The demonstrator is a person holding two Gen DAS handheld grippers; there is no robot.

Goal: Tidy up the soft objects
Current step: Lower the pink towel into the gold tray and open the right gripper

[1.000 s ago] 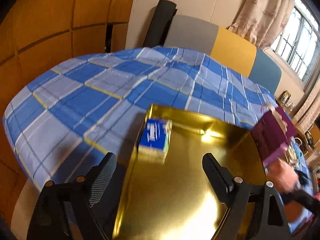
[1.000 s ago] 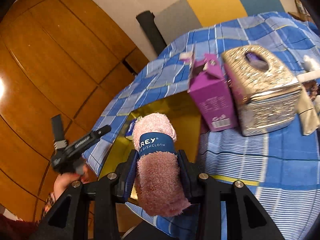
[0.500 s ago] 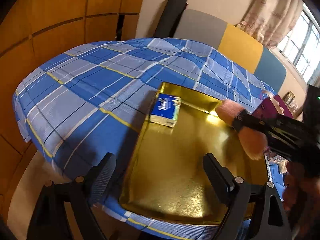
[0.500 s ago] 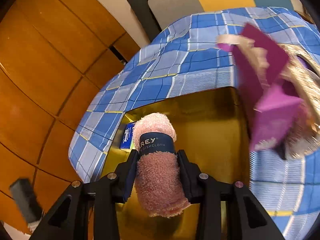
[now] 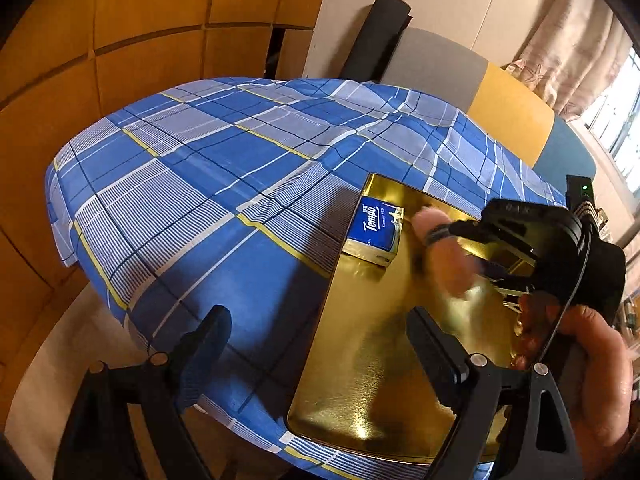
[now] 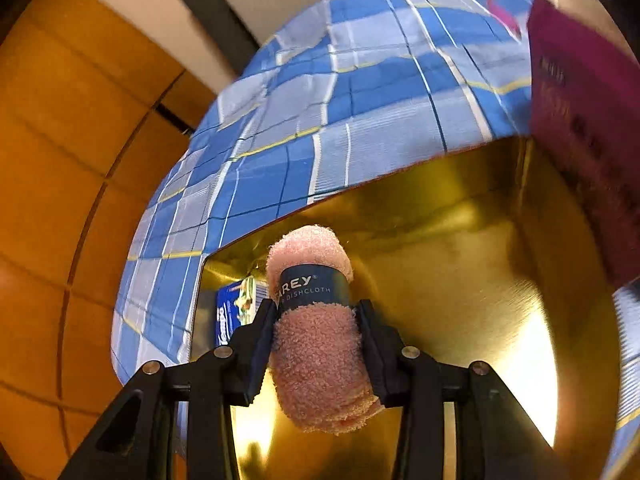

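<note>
My right gripper is shut on a rolled pink dishcloth with a dark blue paper band. It holds the roll low over the gold tray. The dishcloth shows blurred in the left wrist view, just right of a blue Tempo tissue pack lying at the far left corner of the gold tray. The pack also shows in the right wrist view. My left gripper is open and empty, hovering over the tray's near left edge.
The tray lies on a blue plaid tablecloth. A purple box stands at the tray's right side. Wooden wall panels and a black roll stand behind the table. The table edge drops off at the near left.
My right gripper has moved with the dishcloth down and left over the tray, closer to the tissue pack. My left gripper has drawn back and left from the tray.
</note>
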